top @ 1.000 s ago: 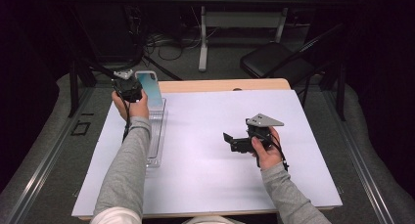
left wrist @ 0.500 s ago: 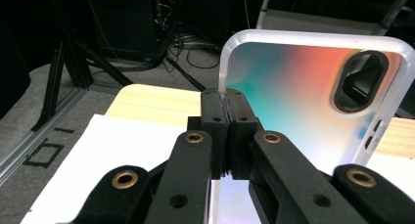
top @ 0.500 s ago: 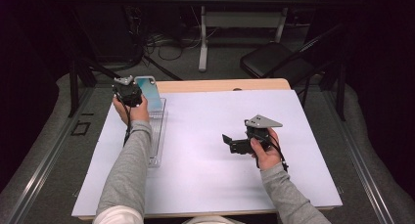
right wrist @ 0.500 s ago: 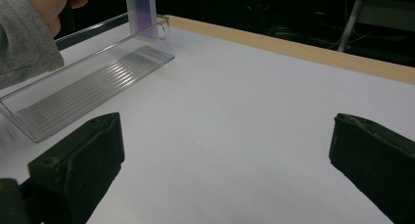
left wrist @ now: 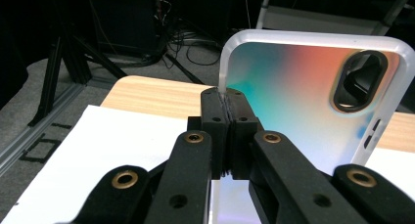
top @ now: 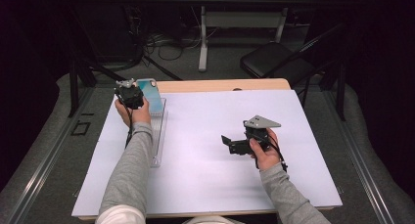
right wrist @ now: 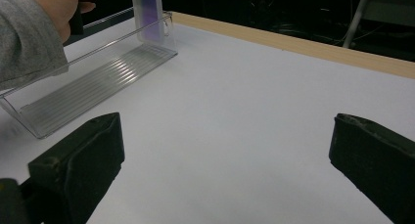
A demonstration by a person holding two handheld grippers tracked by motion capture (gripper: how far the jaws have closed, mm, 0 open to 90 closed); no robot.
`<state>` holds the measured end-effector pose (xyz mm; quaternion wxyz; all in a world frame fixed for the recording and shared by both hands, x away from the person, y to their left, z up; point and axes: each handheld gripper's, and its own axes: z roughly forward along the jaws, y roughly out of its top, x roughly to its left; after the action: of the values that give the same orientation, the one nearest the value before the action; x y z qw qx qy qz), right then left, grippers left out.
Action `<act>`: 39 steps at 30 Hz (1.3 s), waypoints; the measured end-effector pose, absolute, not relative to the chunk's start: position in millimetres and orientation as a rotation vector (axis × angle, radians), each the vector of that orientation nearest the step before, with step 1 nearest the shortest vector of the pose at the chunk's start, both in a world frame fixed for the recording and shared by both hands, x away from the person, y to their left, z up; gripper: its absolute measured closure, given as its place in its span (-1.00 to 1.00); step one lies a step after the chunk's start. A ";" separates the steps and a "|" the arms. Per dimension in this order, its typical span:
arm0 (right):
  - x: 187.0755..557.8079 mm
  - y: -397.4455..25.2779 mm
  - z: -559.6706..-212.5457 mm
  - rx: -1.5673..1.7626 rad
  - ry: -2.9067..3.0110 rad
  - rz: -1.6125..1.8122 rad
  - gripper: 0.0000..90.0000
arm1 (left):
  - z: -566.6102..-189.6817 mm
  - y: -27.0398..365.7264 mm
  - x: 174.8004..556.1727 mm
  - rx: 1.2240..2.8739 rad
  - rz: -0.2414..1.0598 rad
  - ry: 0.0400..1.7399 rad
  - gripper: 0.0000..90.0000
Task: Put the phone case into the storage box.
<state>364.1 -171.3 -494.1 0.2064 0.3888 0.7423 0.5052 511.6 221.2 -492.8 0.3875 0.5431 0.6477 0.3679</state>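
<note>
A phone case [left wrist: 313, 101] with a clear rim and a teal-to-orange back stands upright at the far end of a clear ribbed rack [top: 159, 136] on the table's left. My left gripper [top: 131, 94] is shut on the case's left edge; in the left gripper view the jaws pinch its rim. The same case [top: 149, 94] shows in the high view beside that gripper, and its lower part [right wrist: 147, 13] rises from the rack [right wrist: 93, 82] in the right gripper view. My right gripper [top: 227, 143] is open, held low over the white sheet, pointing left with nothing between its fingers.
A white sheet [top: 210, 136] covers most of the wooden table [top: 220, 84]. Beyond the far edge are a black chair [top: 274, 62], a table leg, and cables on the floor. A grey sleeve [right wrist: 24, 38] reaches along the rack.
The left gripper and the case have shifted slightly toward the rack's far end. The right gripper has not moved.
</note>
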 end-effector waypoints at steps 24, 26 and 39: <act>364.3 -169.4 -496.1 1.074 2.080 1.410 -1.00 | -501.0 217.6 515.5 1.423 0.928 1.665 0.96; 364.4 -169.5 -496.1 1.073 2.079 1.409 -1.00 | -501.0 217.6 515.6 1.422 0.927 1.666 0.96; 364.7 -169.7 -496.3 1.079 2.084 1.404 -1.00 | -500.5 217.1 515.5 1.433 0.922 1.657 0.95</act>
<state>364.7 -169.7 -496.3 0.2017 0.3864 0.7464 0.5029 515.5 217.1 -500.5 0.3732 0.5594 0.6467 0.3599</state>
